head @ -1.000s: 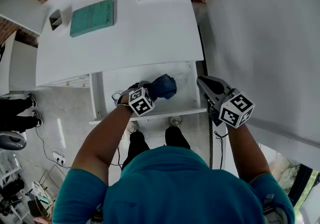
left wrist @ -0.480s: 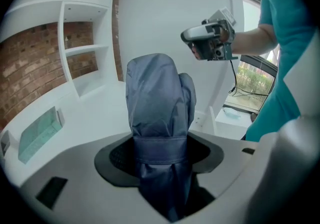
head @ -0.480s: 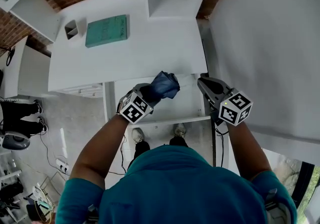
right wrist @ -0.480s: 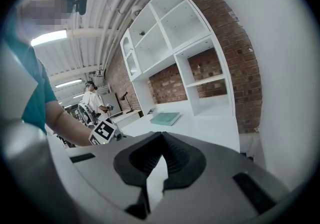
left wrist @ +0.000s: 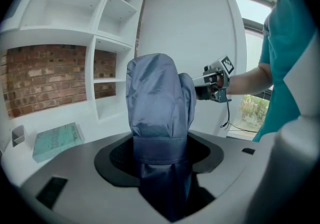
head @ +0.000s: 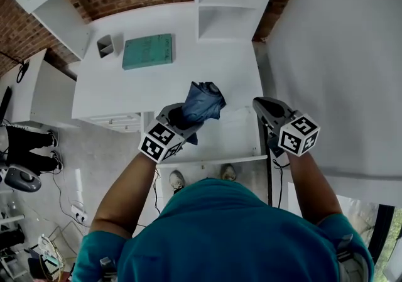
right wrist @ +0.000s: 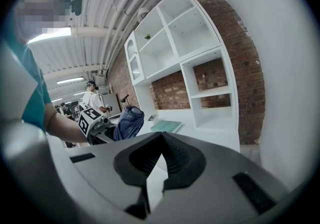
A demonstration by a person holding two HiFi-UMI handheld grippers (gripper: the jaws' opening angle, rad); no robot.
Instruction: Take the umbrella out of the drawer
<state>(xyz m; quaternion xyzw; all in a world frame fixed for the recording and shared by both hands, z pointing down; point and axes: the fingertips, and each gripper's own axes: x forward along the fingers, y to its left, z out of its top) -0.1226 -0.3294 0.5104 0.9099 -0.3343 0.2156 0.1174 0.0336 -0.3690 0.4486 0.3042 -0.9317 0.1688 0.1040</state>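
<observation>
A folded blue umbrella [head: 204, 102] in its fabric sleeve stands upright in my left gripper [head: 188, 114], whose jaws are shut on its lower part. It hangs in the air above the open white drawer [head: 213, 142] and the desk's front edge. In the left gripper view the umbrella [left wrist: 157, 98] fills the middle, pinched between the dark pads of the left gripper [left wrist: 160, 155]. My right gripper [head: 264, 106] floats at the drawer's right side, apart from the umbrella, with its jaw tips together and nothing between them. The right gripper view shows the umbrella [right wrist: 129, 122] off to the left.
On the white desk [head: 157, 86] lie a teal book [head: 147, 51] and a small grey box [head: 105, 45]. White shelves [head: 229, 4] stand against the brick wall behind. A tall white panel [head: 339, 54] closes off the right side. People stand in the far background.
My left gripper has risen with the umbrella, from down in the drawer to above the desk's edge. The right gripper has lifted a little beside the drawer.
</observation>
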